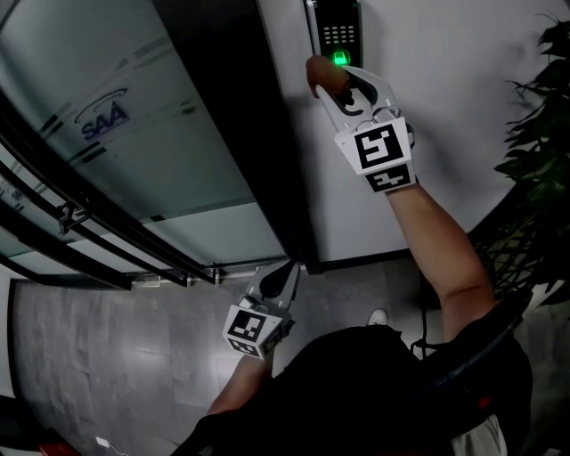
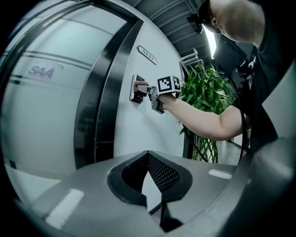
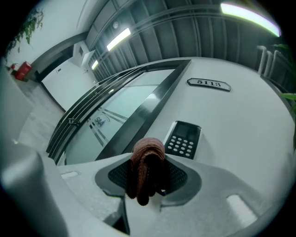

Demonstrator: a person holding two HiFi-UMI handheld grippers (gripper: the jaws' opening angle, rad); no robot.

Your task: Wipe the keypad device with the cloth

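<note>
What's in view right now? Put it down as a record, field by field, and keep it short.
place: white wall beside a glass door
keypad: mounted on the wall, green light lit at its lower end
cloth: reddish-brown, bunched, at the keypad's lower edge; contact unclear
right gripper: held up at the keypad, shut on the cloth
left gripper: held low, jaw tips together, nothing between them
plant: to the person's right
</note>
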